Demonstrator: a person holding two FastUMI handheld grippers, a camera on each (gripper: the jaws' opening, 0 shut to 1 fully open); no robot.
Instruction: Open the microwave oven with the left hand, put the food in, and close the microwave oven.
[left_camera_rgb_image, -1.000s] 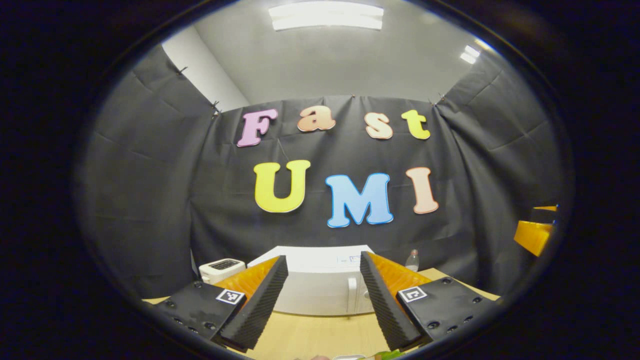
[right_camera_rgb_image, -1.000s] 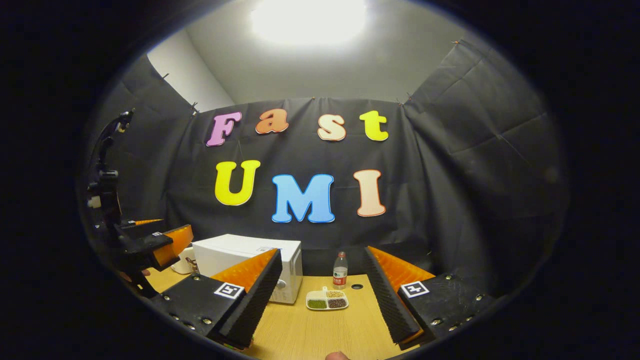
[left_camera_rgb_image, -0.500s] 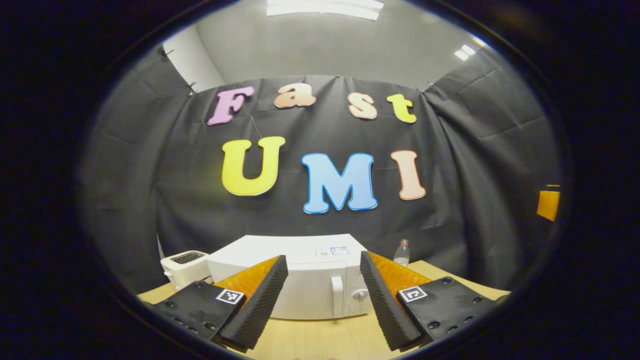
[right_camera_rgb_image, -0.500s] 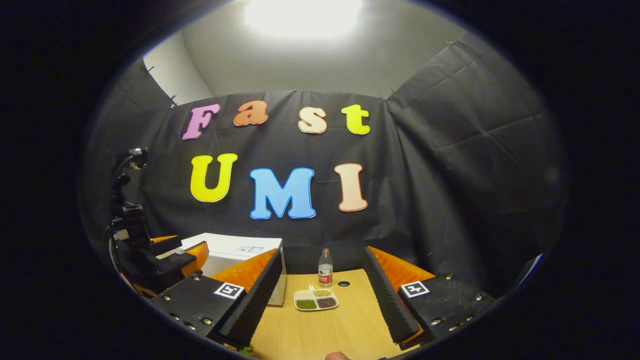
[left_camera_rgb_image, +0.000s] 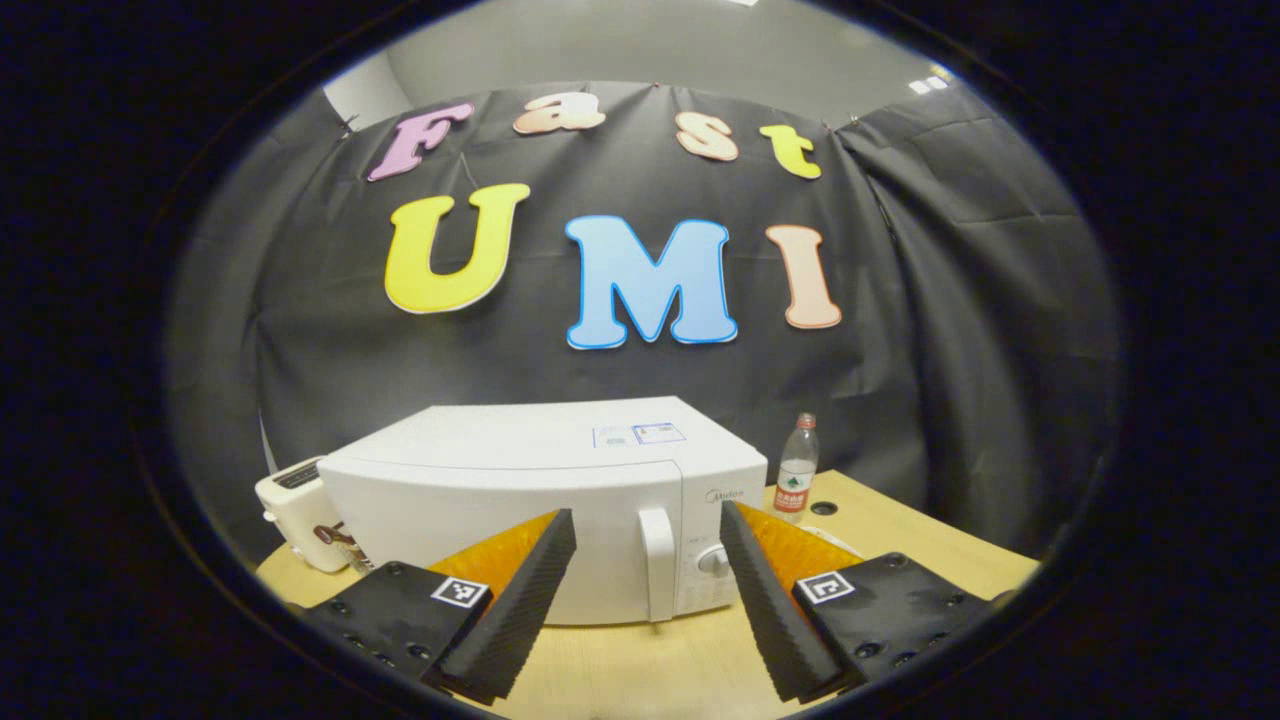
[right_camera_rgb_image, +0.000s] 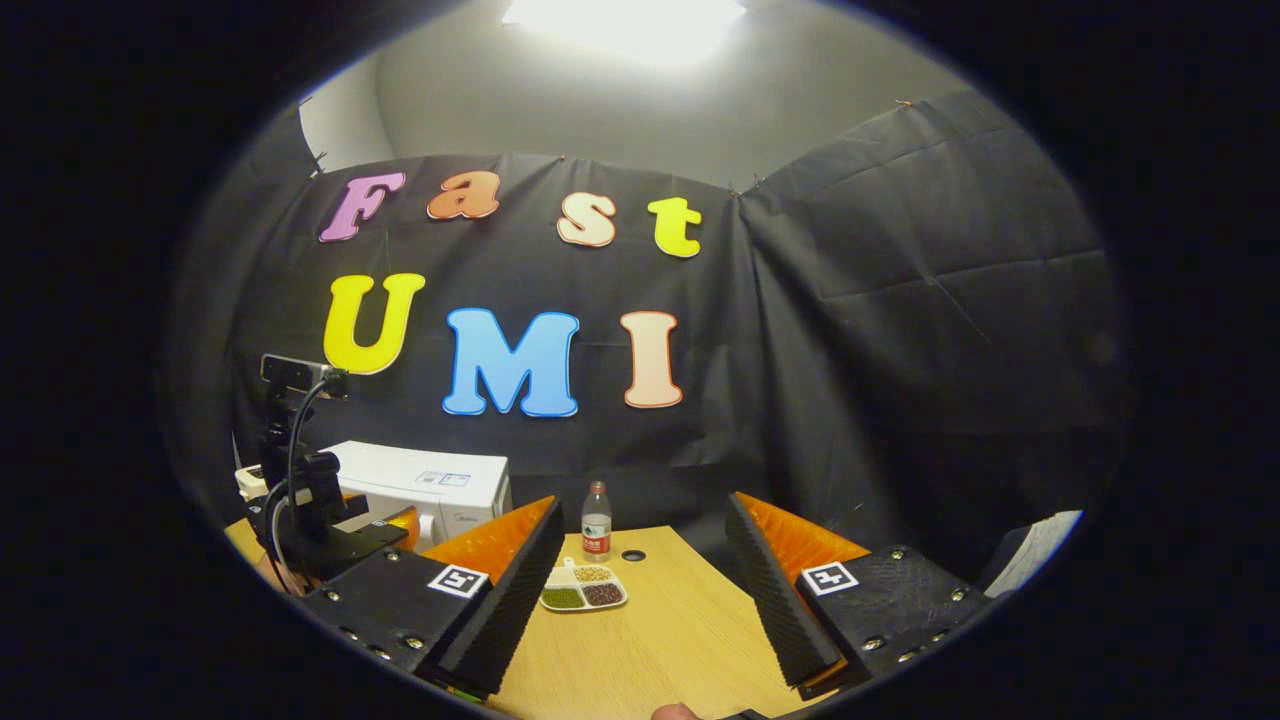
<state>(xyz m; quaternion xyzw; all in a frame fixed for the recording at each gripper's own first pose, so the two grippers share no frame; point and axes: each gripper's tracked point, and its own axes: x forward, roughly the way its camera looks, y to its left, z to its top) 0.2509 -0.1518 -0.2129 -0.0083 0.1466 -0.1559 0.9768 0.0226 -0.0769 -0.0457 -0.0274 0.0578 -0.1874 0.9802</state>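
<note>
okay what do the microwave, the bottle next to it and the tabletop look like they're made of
Microwave: smooth white casing, probably painted metal or plastic; even sheen, no grain. Its door handle looks like moulded white plastic.
Bottle: clear plastic, likely; see-through body with a printed label and a small cap.
Tabletop: light wood or wood-look laminate; faint straight grain, matte.

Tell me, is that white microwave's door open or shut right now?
Shut. In the left gripper view the microwave door lies flush with its front, with the handle untouched between the open fingers of the left hand-held gripper.
</note>
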